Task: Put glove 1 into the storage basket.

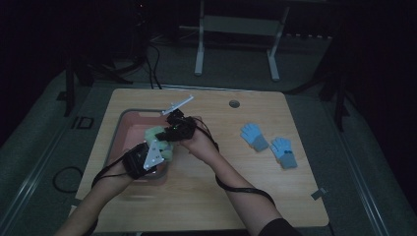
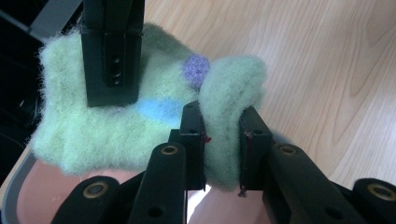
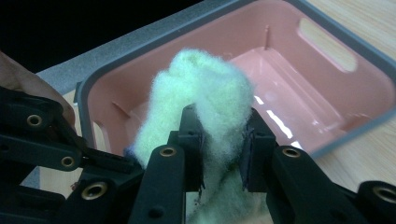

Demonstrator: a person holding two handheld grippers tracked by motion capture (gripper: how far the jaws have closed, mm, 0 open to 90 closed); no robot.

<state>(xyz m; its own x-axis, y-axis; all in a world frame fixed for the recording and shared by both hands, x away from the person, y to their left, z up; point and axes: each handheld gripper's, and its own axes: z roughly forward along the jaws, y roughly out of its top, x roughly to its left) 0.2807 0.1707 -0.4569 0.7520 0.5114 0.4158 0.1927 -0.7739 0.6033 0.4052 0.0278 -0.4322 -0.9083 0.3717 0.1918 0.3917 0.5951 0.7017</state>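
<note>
The room around us is dark; only the wooden table [image 1: 221,187] catches light, with a pink bin [image 1: 129,129] on its left part and two blue gloves [image 1: 268,142] lying well apart to the right. Our left gripper [image 2: 222,149] pinches a fold of a fuzzy green cloth [image 2: 116,121], its pads pressed into the wool. Our right gripper [image 3: 223,147] clamps another bunch of the same cloth, squeezed between its pads. We hold the cloth above the bin's near right part, by its rim. It bears a blue patch [image 2: 159,109] and a purple patch [image 2: 195,67].
</note>
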